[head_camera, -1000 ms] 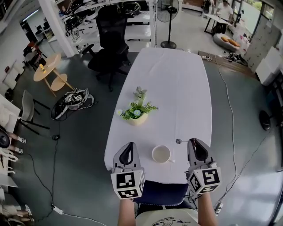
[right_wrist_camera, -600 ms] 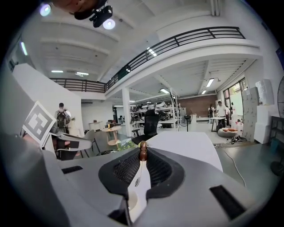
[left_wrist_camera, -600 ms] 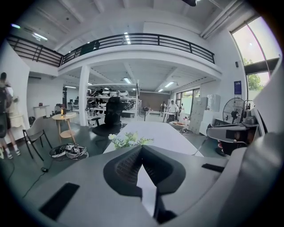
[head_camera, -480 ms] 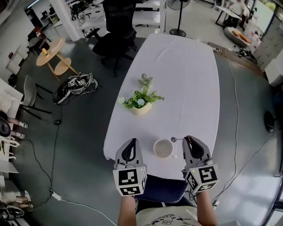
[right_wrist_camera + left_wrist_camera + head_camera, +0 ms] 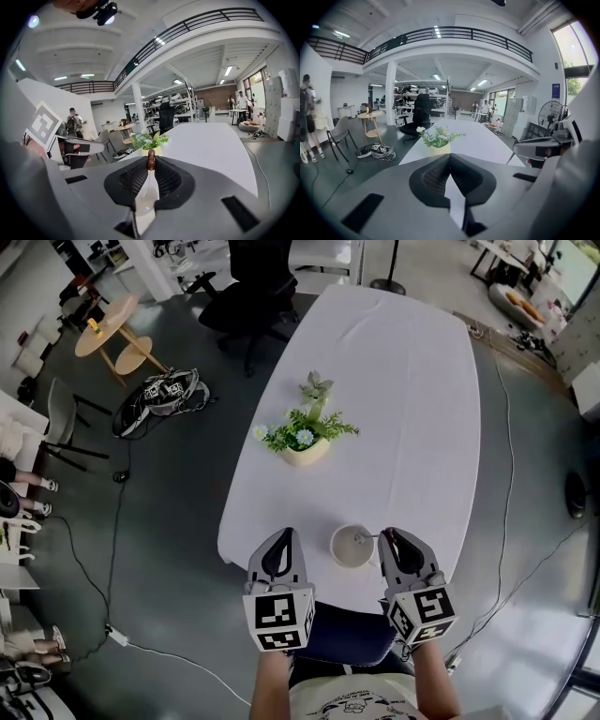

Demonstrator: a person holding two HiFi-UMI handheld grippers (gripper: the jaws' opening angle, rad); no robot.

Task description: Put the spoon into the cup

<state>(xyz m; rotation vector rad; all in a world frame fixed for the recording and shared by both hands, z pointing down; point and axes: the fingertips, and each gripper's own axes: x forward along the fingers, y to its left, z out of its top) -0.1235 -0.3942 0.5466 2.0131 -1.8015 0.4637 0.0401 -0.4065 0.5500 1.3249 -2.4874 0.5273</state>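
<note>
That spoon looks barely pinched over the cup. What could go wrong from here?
The right tongs pinch the spoon only near its brown knob end, so it could swing or slip and land on the table instead. The cup stands free near the table's edge, with the left tongs beside it, not holding it; a bump from the spoon might tip or shove it.

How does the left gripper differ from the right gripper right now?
The right gripper is shut on the spoon; the left gripper has its jaws together on nothing. The right gripper sits close beside the cup; the left gripper stands farther off on its other side. Both are grey and point up the table.
</note>
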